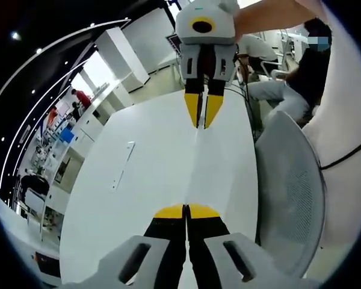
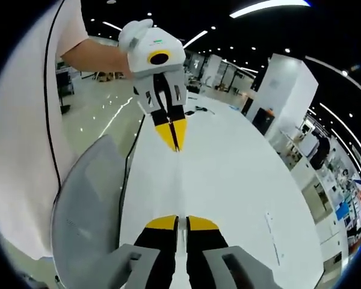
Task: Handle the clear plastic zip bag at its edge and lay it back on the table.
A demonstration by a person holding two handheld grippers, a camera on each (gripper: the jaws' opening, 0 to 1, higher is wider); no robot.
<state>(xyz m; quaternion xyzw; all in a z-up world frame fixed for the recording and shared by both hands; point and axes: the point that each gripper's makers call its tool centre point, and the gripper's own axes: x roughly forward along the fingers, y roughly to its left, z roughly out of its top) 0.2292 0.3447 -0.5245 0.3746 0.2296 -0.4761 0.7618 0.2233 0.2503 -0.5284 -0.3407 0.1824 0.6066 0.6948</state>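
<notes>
The clear plastic zip bag [image 1: 195,164] is stretched edge-on between the two grippers above the white table [image 1: 150,180]. It reads only as a thin pale line. In the left gripper view, my left gripper [image 1: 186,211] is shut on the bag's near edge. The right gripper [image 1: 203,117] comes in from the top, its yellow tips pinched on the far edge. In the right gripper view, my right gripper [image 2: 179,223] is closed on the bag [image 2: 179,180], and the left gripper [image 2: 175,139] holds the opposite edge. Most of the bag's surface is too transparent to make out.
A grey mesh chair [image 1: 295,192] [image 2: 87,211] stands against the table's side beside the person's white shirt [image 2: 24,132]. A slim white strip [image 1: 123,165] [image 2: 272,238] lies flat on the table [image 2: 240,180]. Another person [image 1: 307,66] sits beyond the far end.
</notes>
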